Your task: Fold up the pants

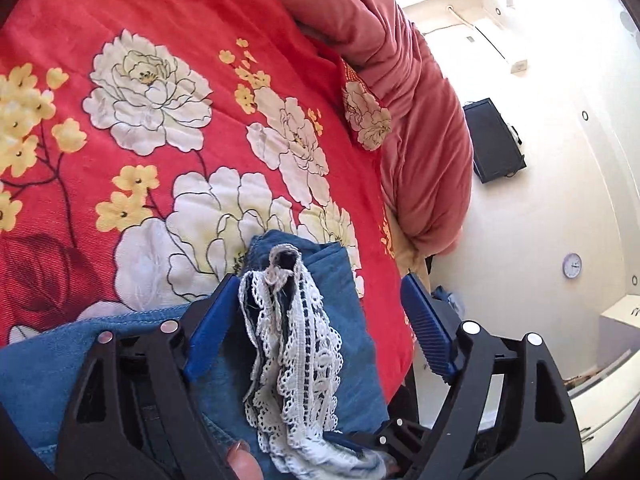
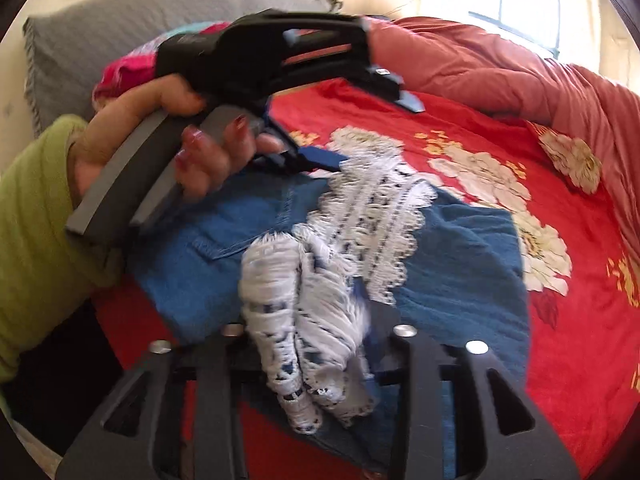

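Left gripper [image 1: 316, 312]: released; blue pads stand wide apart, with the lace hem lying loose between them, touching neither.
Right gripper [image 2: 320, 360]: its fingertips are hidden under bunched lace, so I cannot tell whether it grips or has let go.
Lace trim [image 1: 296, 344]: white, open-weave, crumpled; likely snags easily and tears if tugged.
Denim pants [image 2: 460, 272]: blue, folded in a low stack on the bed, near the person's side, beneath and beyond both grippers.
Handling: soft, limp and light, not slippery; best pinched on the doubled denim edge just beside the lace, not on the lace itself.
Hand [image 2: 192, 152]: clasps the left gripper's grey handle.
Floral bedspread [image 1: 160, 92]: red, beneath the pants.
Pink quilt [image 2: 500, 68]: heaped far right.
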Available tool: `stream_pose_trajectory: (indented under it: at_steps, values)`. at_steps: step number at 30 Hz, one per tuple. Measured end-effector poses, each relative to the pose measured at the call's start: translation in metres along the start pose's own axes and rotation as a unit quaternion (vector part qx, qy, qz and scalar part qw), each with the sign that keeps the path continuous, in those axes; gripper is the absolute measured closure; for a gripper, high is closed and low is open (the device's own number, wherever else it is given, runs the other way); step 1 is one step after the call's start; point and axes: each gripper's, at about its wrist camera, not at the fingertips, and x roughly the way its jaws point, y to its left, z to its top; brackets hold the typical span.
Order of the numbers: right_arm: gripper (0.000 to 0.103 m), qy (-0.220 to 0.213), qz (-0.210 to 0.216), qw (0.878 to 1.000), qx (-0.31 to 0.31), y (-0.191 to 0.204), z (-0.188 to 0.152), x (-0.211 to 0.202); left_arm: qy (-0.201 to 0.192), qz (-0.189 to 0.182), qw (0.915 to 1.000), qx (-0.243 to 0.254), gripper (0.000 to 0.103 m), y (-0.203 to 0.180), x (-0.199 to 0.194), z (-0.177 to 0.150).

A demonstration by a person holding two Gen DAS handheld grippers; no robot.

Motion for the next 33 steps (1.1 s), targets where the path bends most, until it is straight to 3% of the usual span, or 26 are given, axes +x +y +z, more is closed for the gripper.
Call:
stream_pose_trajectory:
  at_steps: [3, 6, 9, 11, 13, 16, 18, 23, 25, 26, 27, 30, 33]
  values:
    - [0.042, -0.008, 0.037, 0.999, -0.006, 0.008, -0.001, -0.005, 0.011, 0.012, 0.9997, 0.016, 0.029, -0.002, 0.007, 0.0]
    - [0.034, -0.035, 0.076, 0.996, 0.024, -0.007, 0.002, -0.029, 0.018, 0.02, 0.9994, 0.024, 0.029, -0.001, 0.012, -0.001]
    - [0.032, -0.066, 0.08, 0.992, 0.065, -0.036, 0.007, -0.049, 0.021, 0.031, 0.9987, 0.033, 0.035, -0.001, 0.015, -0.001]
    - [0.031, -0.07, 0.055, 0.99, 0.106, -0.069, 0.014, -0.054, 0.023, 0.039, 0.9982, 0.039, 0.039, -0.002, 0.018, 0.0]
    - [0.031, -0.046, 0.006, 0.989, 0.141, -0.107, 0.022, -0.043, 0.026, 0.044, 0.9979, 0.041, 0.046, -0.002, 0.023, 0.0]
    - [0.031, 0.013, -0.017, 0.982, 0.19, -0.159, 0.03, -0.011, 0.032, 0.064, 0.9961, 0.051, 0.065, -0.003, 0.03, 0.0]
    - [0.032, 0.04, -0.01, 0.973, 0.227, -0.193, 0.032, 0.014, 0.035, 0.076, 0.9949, 0.057, 0.081, -0.002, 0.033, -0.001]
    - [0.034, 0.071, 0.05, 0.962, 0.258, -0.221, 0.038, 0.051, 0.034, 0.055, 0.9955, 0.07, 0.089, -0.01, 0.027, -0.003]
    - [0.052, 0.086, 0.086, 0.957, 0.264, -0.222, 0.038, 0.065, 0.028, 0.047, 0.9939, 0.096, 0.089, -0.022, 0.021, -0.005]
    - [0.072, 0.092, 0.103, 0.953, 0.268, -0.221, 0.037, 0.07, 0.024, 0.05, 0.9926, 0.108, 0.089, -0.028, 0.018, -0.006]
    - [0.085, 0.092, 0.121, 0.95, 0.274, -0.22, 0.036, 0.074, 0.02, 0.056, 0.9911, 0.119, 0.089, -0.032, 0.016, -0.006]
    - [0.09, 0.055, 0.118, 0.954, 0.268, -0.212, 0.043, 0.058, 0.005, 0.099, 0.9862, 0.133, 0.089, -0.032, 0.011, -0.005]
    - [0.09, 0.043, 0.075, 0.967, 0.239, -0.207, 0.053, 0.053, 0.006, 0.122, 0.985, 0.122, 0.089, -0.021, 0.013, -0.001]
